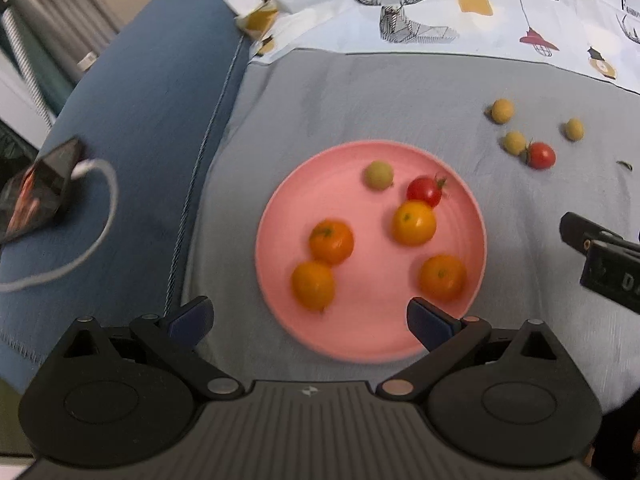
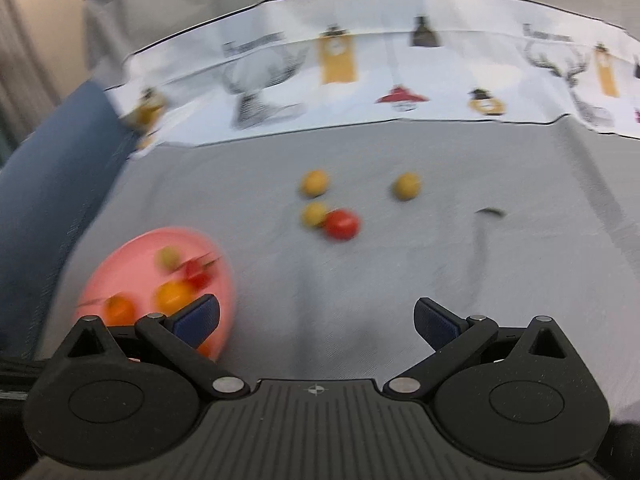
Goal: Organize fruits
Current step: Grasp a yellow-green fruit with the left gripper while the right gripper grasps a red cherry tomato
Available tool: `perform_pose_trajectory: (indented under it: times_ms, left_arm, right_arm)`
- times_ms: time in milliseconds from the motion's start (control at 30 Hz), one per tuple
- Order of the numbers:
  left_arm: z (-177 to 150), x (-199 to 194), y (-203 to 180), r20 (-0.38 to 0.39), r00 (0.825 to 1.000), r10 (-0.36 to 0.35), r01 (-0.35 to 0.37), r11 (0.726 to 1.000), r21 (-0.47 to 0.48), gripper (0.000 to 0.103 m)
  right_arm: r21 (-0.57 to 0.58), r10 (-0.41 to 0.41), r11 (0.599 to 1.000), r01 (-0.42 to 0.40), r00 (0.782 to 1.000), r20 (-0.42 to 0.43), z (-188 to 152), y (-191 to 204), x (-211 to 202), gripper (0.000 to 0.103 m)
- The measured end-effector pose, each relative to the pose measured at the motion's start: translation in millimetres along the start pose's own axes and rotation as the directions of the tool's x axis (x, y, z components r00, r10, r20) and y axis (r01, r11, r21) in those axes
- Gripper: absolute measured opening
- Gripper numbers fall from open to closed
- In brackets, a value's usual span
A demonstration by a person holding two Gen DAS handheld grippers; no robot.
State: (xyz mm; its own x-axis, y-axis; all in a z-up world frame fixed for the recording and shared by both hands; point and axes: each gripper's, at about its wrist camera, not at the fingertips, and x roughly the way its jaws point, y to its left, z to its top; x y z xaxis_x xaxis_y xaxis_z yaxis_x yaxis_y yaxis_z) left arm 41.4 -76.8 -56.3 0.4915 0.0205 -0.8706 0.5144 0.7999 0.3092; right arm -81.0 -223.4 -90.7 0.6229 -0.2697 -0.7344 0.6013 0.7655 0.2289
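Observation:
A pink plate point(image 1: 360, 336) lies on the grey cloth and holds several oranges point(image 1: 331, 241), a red tomato point(image 1: 425, 191) and a pale green fruit point(image 1: 378, 175). On the cloth to its right lie a red tomato point(image 1: 541, 155) and three small yellow fruits point(image 1: 502, 110). My left gripper point(image 1: 308, 318) is open and empty over the plate's near edge. My right gripper point(image 2: 316, 320) is open and empty, right of the plate point(image 2: 132, 248), with the loose tomato point(image 2: 341, 223) and yellow fruits point(image 2: 315, 183) ahead. The right wrist view is blurred.
A blue cushion point(image 1: 152, 128) borders the grey cloth on the left, with a phone point(image 1: 36, 196) and white cable point(image 1: 96, 216) on it. A printed white cloth point(image 1: 440, 4) lies at the back. A small dark scrap point(image 2: 491, 212) lies on the cloth at right.

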Motion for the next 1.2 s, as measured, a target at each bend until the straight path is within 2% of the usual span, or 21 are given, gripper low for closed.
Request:
perform_pose_trajectory:
  times_ms: [167,300,400,467,500,533,633,700,767,833,967,1033,1067,1167,1200]
  left_arm:
    - [32,16,-11,0.015,1.000,0.009,-0.009,1.000,-0.001,0.103]
    - [55,27,-16,0.022,1.000,0.013,-0.012,1.000,-0.017,0.103]
    - [72,34,-24,0.035,0.999,0.013,-0.013,1.000,-0.015,0.103]
    - [82,39,-33,0.049,0.999,0.002,-0.002,1.000,-0.003,0.103]
    - [86,40,-37,0.056,0.998,-0.009,0.008,1.000,0.003,0.103]
    - [91,42,-43,0.061,0.998,-0.026,0.026,1.000,0.010,0.103]
    - [105,50,-66,0.072,0.990,-0.124,0.122,0.992,0.026,0.103]
    - [115,58,-84,0.067,0.981,-0.182,0.180,0.983,0.040,0.103]
    - [122,70,-107,0.043,0.973,-0.228,0.225,0.972,0.071,0.103]
    - [129,83,-130,0.010,0.963,-0.270,0.267,0.958,0.104,0.103]
    - [138,111,-159,-0.031,0.965,-0.261,0.262,0.959,0.109,0.103]
    - [140,120,-164,-0.027,0.965,-0.261,0.262,0.961,0.090,0.090]
    - [141,124,-165,-0.032,0.959,-0.282,0.284,0.955,0.080,0.081]
    - [144,115,-164,-0.009,0.944,-0.329,0.329,0.941,0.080,0.029]
    - [144,113,-164,-0.012,0.947,-0.322,0.322,0.943,0.087,0.029]
  right_arm:
    - [-0.051,-0.050,0.997,0.054,0.996,0.068,12,-24,50,0.102]
    - [-0.133,-0.081,0.987,0.091,0.993,0.081,25,-30,95,0.100]
    - [-0.176,-0.067,0.981,0.079,0.995,0.077,30,-28,118,0.085]
    - [-0.199,-0.055,0.978,0.068,0.996,0.072,29,-27,125,0.051]
    - [-0.209,-0.065,0.974,0.083,0.993,0.094,27,-25,124,0.040]
    - [-0.221,-0.076,0.971,0.097,0.992,0.103,26,-23,122,0.034]
    - [-0.176,-0.122,0.974,0.140,0.986,0.112,19,-35,112,0.034]
    - [-0.117,-0.196,0.971,0.210,0.973,0.125,14,-53,104,0.034]
    - [-0.058,-0.255,0.963,0.264,0.958,0.131,9,-75,97,0.034]
    - [-0.007,-0.279,0.959,0.282,0.952,0.129,7,-95,96,0.035]
    - [0.049,-0.292,0.956,0.288,0.943,0.157,6,-113,98,0.035]
    - [0.041,-0.296,0.955,0.293,0.939,0.176,4,-112,101,0.035]
    - [0.035,-0.298,0.954,0.297,0.937,0.182,4,-110,102,0.036]
    - [0.043,-0.291,0.957,0.288,0.938,0.186,4,-112,101,0.036]
    - [0.047,-0.290,0.957,0.287,0.938,0.188,4,-112,101,0.036]
